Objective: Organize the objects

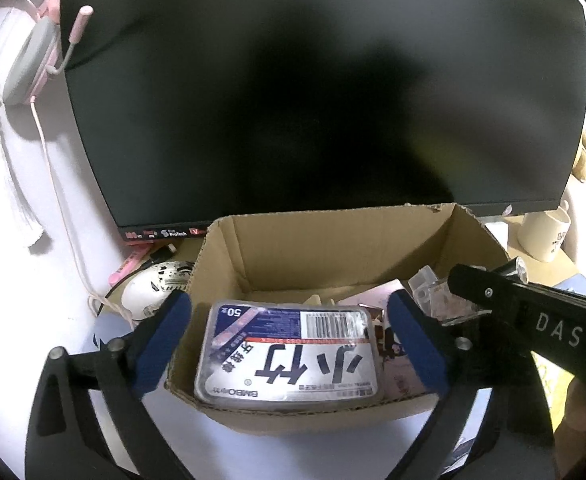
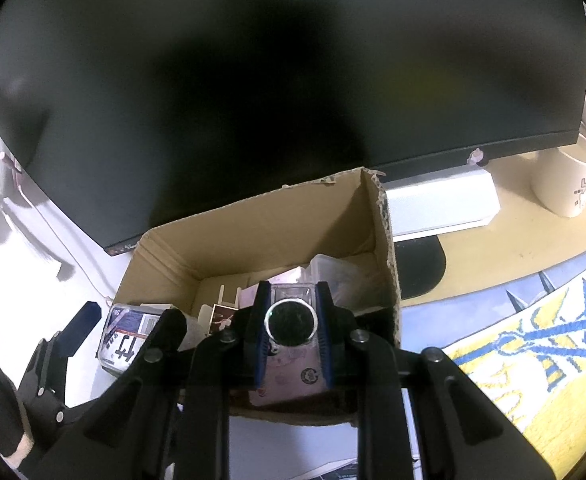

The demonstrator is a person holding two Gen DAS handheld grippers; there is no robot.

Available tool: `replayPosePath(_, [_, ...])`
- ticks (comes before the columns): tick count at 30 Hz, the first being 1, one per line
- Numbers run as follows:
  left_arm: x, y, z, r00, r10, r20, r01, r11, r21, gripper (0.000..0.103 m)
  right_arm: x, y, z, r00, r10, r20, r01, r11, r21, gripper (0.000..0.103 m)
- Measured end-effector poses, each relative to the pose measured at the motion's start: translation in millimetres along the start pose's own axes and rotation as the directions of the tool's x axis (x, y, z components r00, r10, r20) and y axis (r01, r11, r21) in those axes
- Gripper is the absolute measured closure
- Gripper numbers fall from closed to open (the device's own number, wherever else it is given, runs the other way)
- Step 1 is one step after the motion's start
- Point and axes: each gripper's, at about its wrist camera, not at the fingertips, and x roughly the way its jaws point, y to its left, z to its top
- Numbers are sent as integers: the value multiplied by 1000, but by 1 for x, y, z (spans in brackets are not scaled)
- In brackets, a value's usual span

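While your right gripper (image 2: 292, 334) has its jaws closed on the small round-lidded container (image 2: 292, 322), that container hangs just over the cardboard box (image 2: 253, 232), toward its right wall. Lower it straight down into a free spot, I judge around 3 o'clock inside, and release only once it rests, so it does not tip onto the clutter. Your left gripper (image 1: 289, 344) has its jaws spread wide with nothing in them, straddling the plastic-wrapped pack (image 1: 291, 354), which leans against the box's front-left corner at about 7 o'clock. Inside the box also lie a clear plastic case (image 2: 335, 270), cards and small pieces I cannot identify. Beyond it at 12 o'clock stands the monitor (image 1: 313, 92); a mug (image 2: 569, 184) sits on the counter (image 2: 513, 248) at 2 o'clock.
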Motion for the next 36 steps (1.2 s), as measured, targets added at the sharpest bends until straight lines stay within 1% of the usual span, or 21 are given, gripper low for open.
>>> replayPosePath(3, [-4,2,1,1000,3,12,-3,1000,-6,2,1,0,1,1000,3,0,-3,1000,7,79])
replayPosePath(4, [-5,4,1,1000,5,15,-5,1000,-13,0,0,-1,1,1000,2,3,-2,1000,7,78])
replayPosePath(6, [-7,7,1,1000,11,17,-11,1000,-20,0,-2,0,1,1000,5,17,-5,1000,2,77])
replayPosePath(11, [-15,23,4,999,33,30,-32,998,-49,0,-14,-1,3,999,19,50,-19,1000,0,71])
replayPosePath(12, [-16,27,4,999,36,31,-34,998,-59,0,-16,-2,4,998,23,52,-23,1000,2,68])
replayPosePath(13, [-18,32,5,999,37,33,-35,997,-73,0,-16,-2,4,998,25,51,-25,1000,4,60])
replayPosePath(15, [-20,40,6,999,39,38,-36,995,-89,0,-16,-2,4,998,28,51,-28,1000,3,53])
replayPosePath(18, [-23,50,6,998,49,38,-45,993,-113,0,-16,-3,4,999,19,45,-19,1000,-2,53])
replayPosePath(20, [-24,55,6,998,55,39,-50,992,-120,0,-16,-3,4,999,11,34,-11,1000,-8,50])
replayPosePath(22, [-25,59,5,997,67,36,-62,990,-124,0,-17,-3,3,999,10,31,-9,1000,-18,30])
replayPosePath(24, [-26,63,6,997,72,33,-68,989,-129,0,-17,-3,2,999,28,32,-27,999,-32,24])
replayPosePath(25, [-26,64,6,997,71,32,-66,988,-137,0,-18,0,1,999,30,26,-29,999,-45,19])
replayPosePath(26, [-28,67,6,997,66,32,-60,987,-147,0,-18,3,1,999,27,25,-26,998,-56,16])
replayPosePath(28, [-30,69,6,998,55,33,-49,986,-160,0,-20,10,-1,999,28,24,-26,995,-93,7])
replayPosePath(30, [-34,71,6,998,54,38,-47,985,-167,0,-23,16,-3,999,14,36,-9,992,-125,2])
replayPosePath(31, [-36,72,6,997,58,42,-50,984,-169,0,-27,21,-4,998,0,57,9,989,-148,1])
replayPosePath(33, [-41,75,6,996,70,52,-61,983,-171,0,-32,26,-5,997,-8,77,21,985,-169,0])
replayPosePath(36, [-48,79,6,994,83,66,-70,981,-180,0,-41,29,-4,996,4,87,12,984,-180,0])
